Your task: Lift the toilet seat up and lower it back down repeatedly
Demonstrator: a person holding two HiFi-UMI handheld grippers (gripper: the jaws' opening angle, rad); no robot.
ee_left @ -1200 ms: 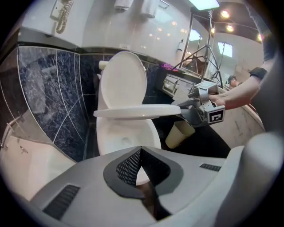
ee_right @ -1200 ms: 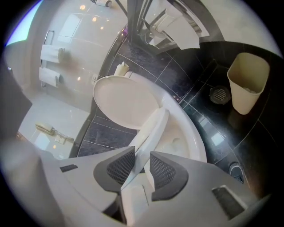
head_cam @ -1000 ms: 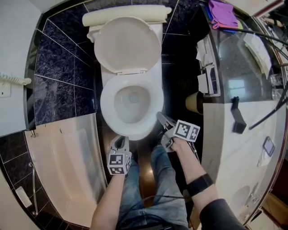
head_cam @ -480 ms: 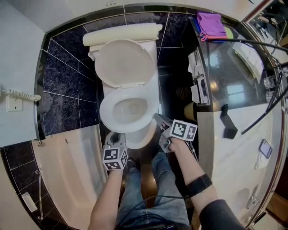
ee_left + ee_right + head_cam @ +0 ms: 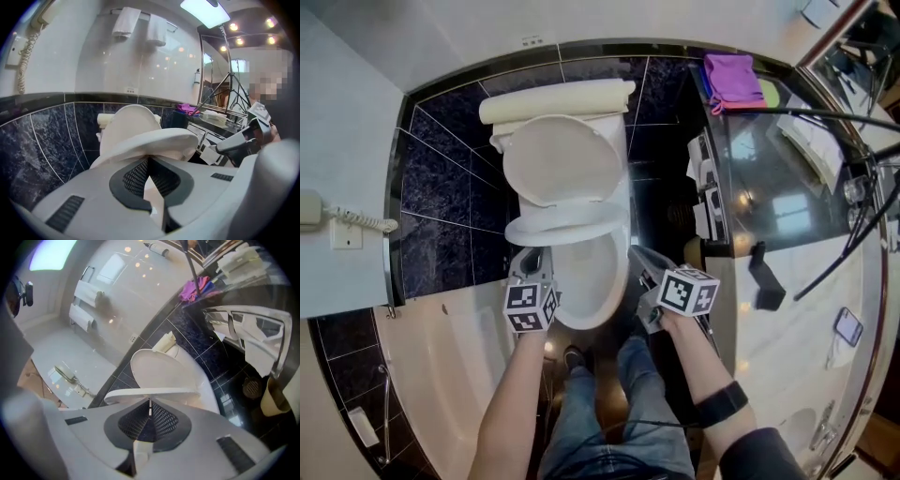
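Head view, looking steeply down into a dark-tiled bathroom. Shows the left tongs point(image 5: 534, 255) pressed together with nothing pinched, tips tucked under the near left rim of the toilet seat point(image 5: 567, 232). Shows the right tongs point(image 5: 636, 251) also pressed together, having just been closing, with nothing between them and tips at the seat's near right edge. Finds the seat tilted, raised off the bowl point(image 5: 592, 281) at its near side and hinged at the far side below the upright lid point(image 5: 562, 159).

Left gripper view: places the seat's pale rim straight across the top of the closed tips, apparently touching them.

Right gripper view: puts the rim just beyond and above the closed tips; cannot tell whether they touch.

Leaves a bathtub point(image 5: 441, 356) to the left and a glossy table point(image 5: 797, 347) to the right.
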